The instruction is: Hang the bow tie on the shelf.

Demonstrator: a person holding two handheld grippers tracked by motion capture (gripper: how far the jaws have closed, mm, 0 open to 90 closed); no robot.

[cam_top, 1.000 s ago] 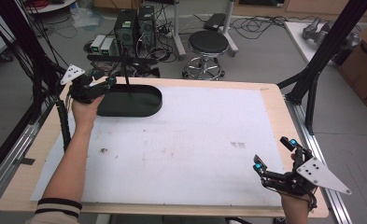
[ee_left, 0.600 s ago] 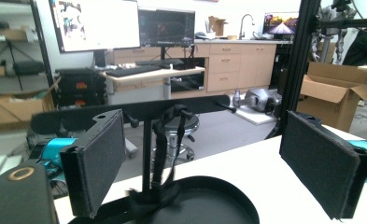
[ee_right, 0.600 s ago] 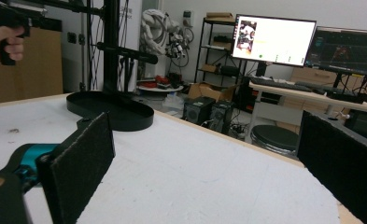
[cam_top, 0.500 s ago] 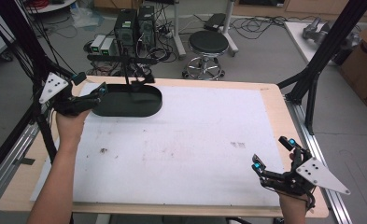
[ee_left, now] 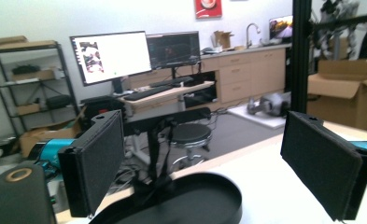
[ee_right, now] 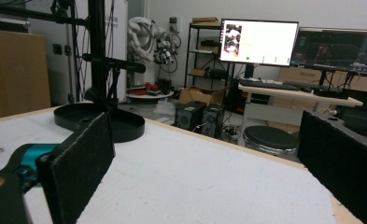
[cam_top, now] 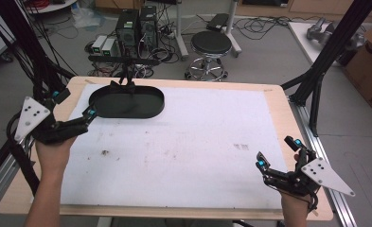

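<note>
Black tray near left gripper, jaws just opened wide, seemingly clear; right gripper wide, empty.

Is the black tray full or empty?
Empty. The black tray shows only its bare dark bottom in the high view, and the left gripper view shows nothing inside it either.

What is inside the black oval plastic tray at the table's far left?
The black oval tray looks empty: bare black floor. Its near wall hides a strip of floor in the left gripper view.
</note>
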